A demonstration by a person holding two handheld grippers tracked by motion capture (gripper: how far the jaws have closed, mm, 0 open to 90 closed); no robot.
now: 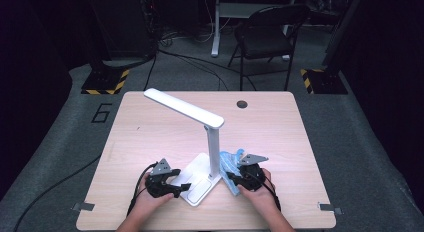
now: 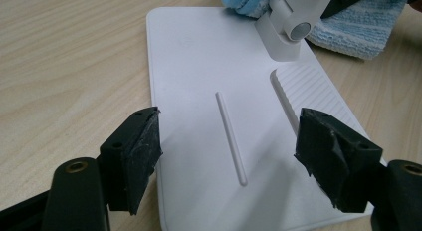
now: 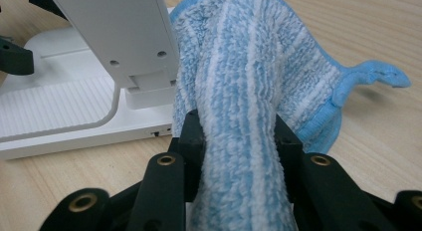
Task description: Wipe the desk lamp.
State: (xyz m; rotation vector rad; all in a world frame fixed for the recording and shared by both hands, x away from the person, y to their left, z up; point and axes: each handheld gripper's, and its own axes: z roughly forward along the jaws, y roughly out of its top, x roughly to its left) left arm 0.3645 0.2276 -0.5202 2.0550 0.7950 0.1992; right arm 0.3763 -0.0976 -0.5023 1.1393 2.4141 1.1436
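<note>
A white desk lamp [image 1: 214, 142] stands on the wooden table [image 1: 150, 132], its long head [image 1: 182, 108] reaching to the back left. My left gripper [image 1: 180, 187] sits at the front left of the flat lamp base [image 2: 199, 66]. In the left gripper view the gripper [image 2: 231, 151] is open, its jaws wide apart over the base's near end. A blue and white striped cloth [image 3: 244, 66] lies bunched against the right side of the lamp post [image 3: 114, 27]. My right gripper [image 3: 239, 136] is shut on a fold of that cloth [image 1: 229, 161], right beside the post.
A round cable hole [image 1: 242, 104] is near the table's back edge. A black folding chair [image 1: 267, 34] stands on the floor beyond the table, with cables around it. The lamp head overhangs the table's middle.
</note>
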